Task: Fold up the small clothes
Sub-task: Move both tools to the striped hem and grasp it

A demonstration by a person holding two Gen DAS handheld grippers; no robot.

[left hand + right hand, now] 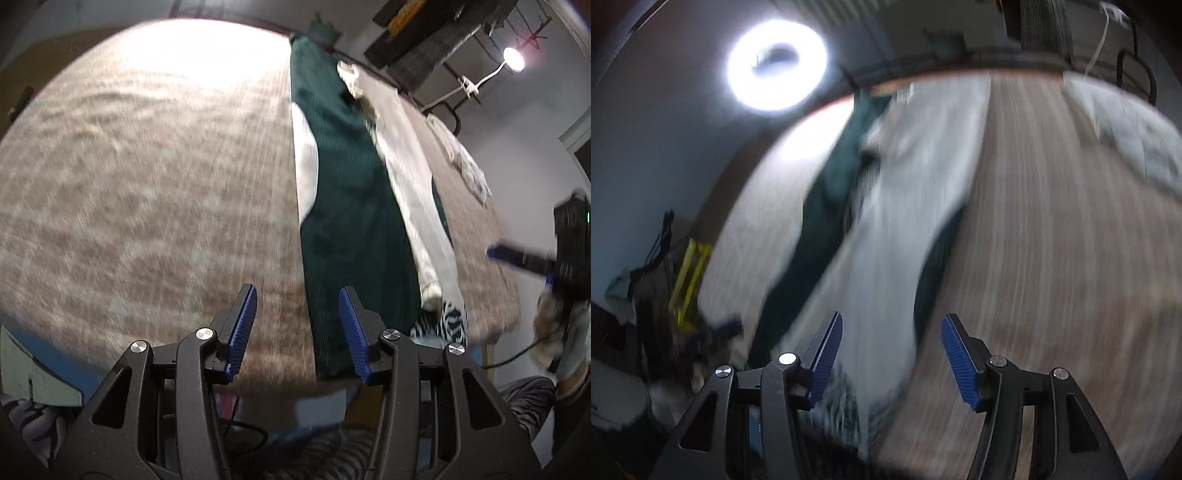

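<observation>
Though blurred, both claws gape, seemingly empty.

You see a brown mottled table covering filling most of the view; a ring light glows to your left; a small lamp shines beyond the far edge.

Left gripper jaws spread, nothing between the blue pads, hovering over the near edge of a beige mottled blanket. Dark green garment lies in a long strip on the blanket, white sleeve laid along its right side, zebra-print cuff at the near end. Small white cloth farther right, apart. Right gripper at the right edge, blurred. Lamp lit top right.
</observation>
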